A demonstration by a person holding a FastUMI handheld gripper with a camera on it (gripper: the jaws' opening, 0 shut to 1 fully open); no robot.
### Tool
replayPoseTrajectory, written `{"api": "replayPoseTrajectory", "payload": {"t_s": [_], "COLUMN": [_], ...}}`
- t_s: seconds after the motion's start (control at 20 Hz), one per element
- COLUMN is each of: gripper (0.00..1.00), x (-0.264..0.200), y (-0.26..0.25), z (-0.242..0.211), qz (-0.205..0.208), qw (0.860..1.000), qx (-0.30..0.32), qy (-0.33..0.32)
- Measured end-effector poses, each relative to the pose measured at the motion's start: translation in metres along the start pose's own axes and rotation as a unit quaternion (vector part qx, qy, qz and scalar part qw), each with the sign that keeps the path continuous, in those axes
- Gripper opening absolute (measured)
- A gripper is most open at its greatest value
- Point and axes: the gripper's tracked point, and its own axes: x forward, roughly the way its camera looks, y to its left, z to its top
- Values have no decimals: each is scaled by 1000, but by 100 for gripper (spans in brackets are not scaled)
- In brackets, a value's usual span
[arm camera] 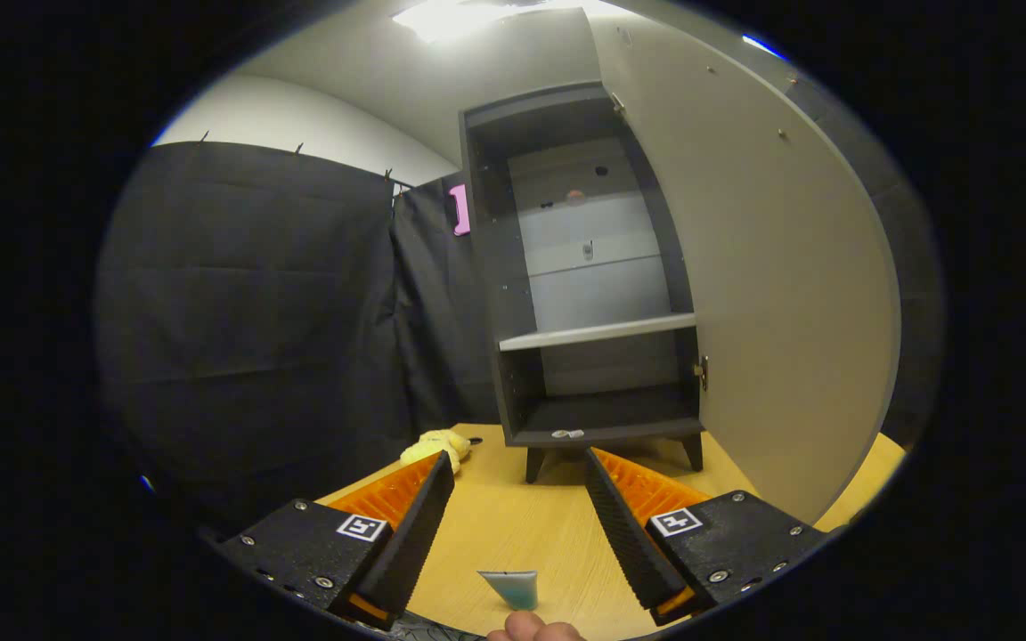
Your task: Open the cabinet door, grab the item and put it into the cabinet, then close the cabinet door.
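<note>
Gripper view shows the dark grey wooden cabinet (598, 267) standing on the pale wooden tabletop (513, 525) with its single light-coloured door (771, 276) swung wide to the right, so the opening step is judged done. The gripper (517, 512) is seen spread wide, its two fingers well apart with bare tabletop between them and nothing held. One small yellow soft toy (437, 445), taken to be the item to be stowed, lies on the tabletop ahead and to the left, just beyond the tip of the left finger and beside the cabinet's left foot. Its long axis appears to run roughly crosswise to the fingers, though much of it is hidden and this cannot be told with certainty. A swing to the left is therefore judged to be needed before a grasp can be made. One pale shelf (598, 331) is counted inside the cabinet, with open space above and below it. A small blue-green wedge-shaped object (511, 588) is seen near the base of the fingers
</note>
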Motion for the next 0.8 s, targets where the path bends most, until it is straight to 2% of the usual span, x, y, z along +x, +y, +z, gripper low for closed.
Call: {"api": "replayPoseTrajectory", "payload": {"t_s": [0.15, 0.4, 0.55, 0.8], "gripper": [92, 92, 91, 88], "x": [16, 36, 38, 40], "y": [2, 2, 12, 4], "z": [-55, -119, -151, -185], "qz": [-16, -37, -28, -54], "qw": [1000, 998, 998, 995], "qx": [0, 2, 13, -33], "qy": [24, 42, 62, 75]}}
